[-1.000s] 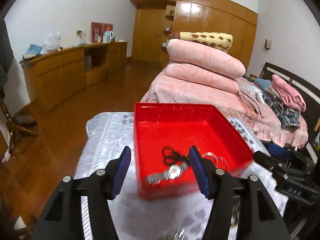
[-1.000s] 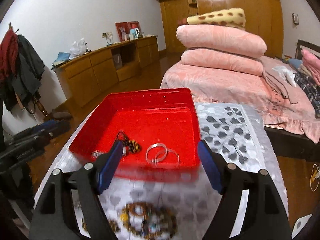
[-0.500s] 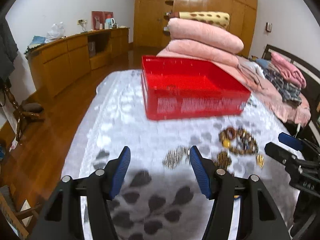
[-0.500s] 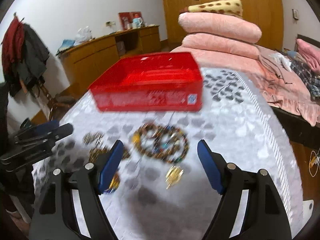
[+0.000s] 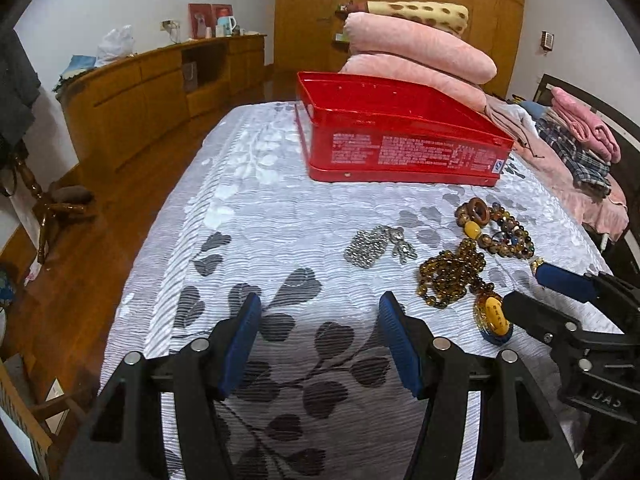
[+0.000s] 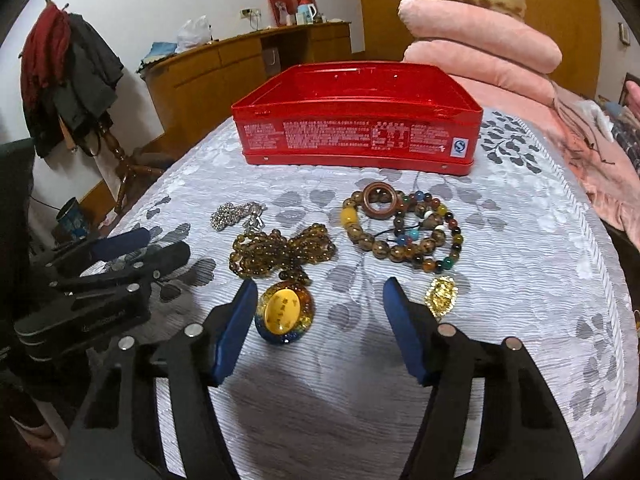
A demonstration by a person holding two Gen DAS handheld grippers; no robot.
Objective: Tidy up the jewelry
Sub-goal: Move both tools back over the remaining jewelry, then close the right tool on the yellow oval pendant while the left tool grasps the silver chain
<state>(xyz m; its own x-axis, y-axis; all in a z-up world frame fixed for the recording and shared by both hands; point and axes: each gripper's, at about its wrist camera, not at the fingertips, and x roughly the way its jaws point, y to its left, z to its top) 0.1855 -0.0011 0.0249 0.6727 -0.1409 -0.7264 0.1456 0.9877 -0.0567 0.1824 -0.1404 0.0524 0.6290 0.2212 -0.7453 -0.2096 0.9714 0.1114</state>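
Note:
A red tin box (image 5: 400, 144) (image 6: 360, 124) stands at the far end of the white patterned cloth. In front of it lie a silver chain (image 5: 374, 246) (image 6: 236, 214), an amber bead necklace (image 5: 450, 276) (image 6: 280, 252) with a yellow oval pendant (image 5: 494, 316) (image 6: 285, 312), bead bracelets with a wooden ring (image 5: 492, 226) (image 6: 404, 228), and a small gold charm (image 6: 440, 294). My left gripper (image 5: 320, 336) is open and empty, low over the cloth, nearer than the silver chain. My right gripper (image 6: 318, 324) is open and empty, with the pendant just inside its left finger.
The table (image 5: 240, 208) stands beside a bed piled with pink quilts (image 5: 420, 48) at the back right. A wooden sideboard (image 5: 160, 84) runs along the left wall. A coat stand (image 6: 72, 80) is at the left. The cloth's left edge drops to wooden floor.
Both grippers have drawn back and down from above the red box to low over the near cloth. The loose jewelry now lies in view ahead of them.

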